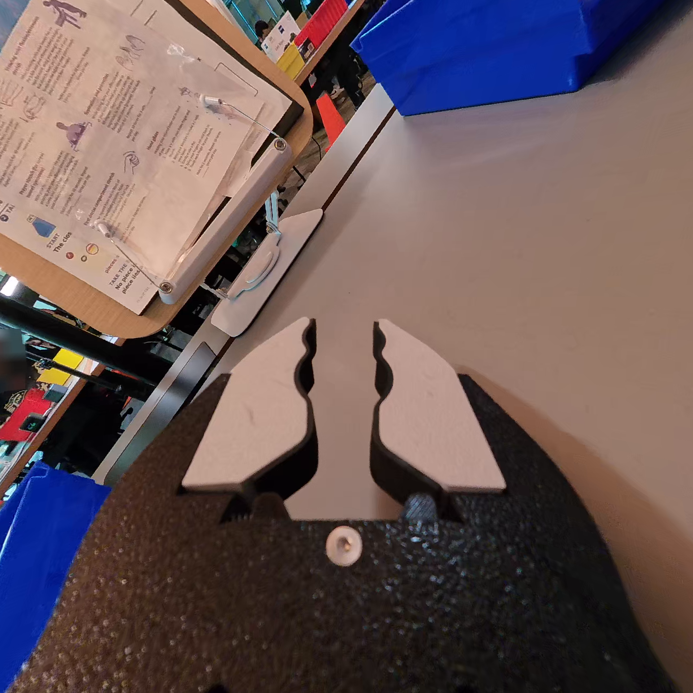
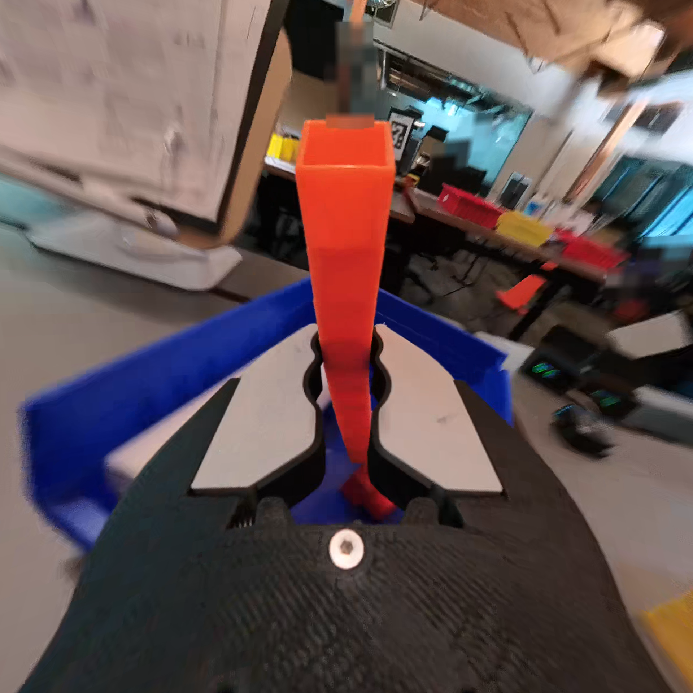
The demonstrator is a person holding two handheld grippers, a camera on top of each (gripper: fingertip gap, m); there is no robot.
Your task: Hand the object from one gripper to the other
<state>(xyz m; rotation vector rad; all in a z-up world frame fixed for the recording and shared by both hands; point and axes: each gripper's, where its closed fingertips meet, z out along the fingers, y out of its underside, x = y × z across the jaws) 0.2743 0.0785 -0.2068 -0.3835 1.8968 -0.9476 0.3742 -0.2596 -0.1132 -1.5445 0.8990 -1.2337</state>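
Right wrist view: right gripper (image 2: 345, 333) jaws clamped on the orange square tube (image 2: 345, 240), lifted above the blue bin (image 2: 157, 371); left gripper (image 1: 344, 330) empty, jaws parted, over bare table (image 1: 525, 281); transfer pending, so next bring both together.

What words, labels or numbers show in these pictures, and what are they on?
Sheet on the stand: printed text with small drawings; I do not repeat its words.
Square black-and-white marker in the far room: blurred.
Cards on the far table: too small to read.
Orange tube, blue bin, left tool, right tool: no writing seen.
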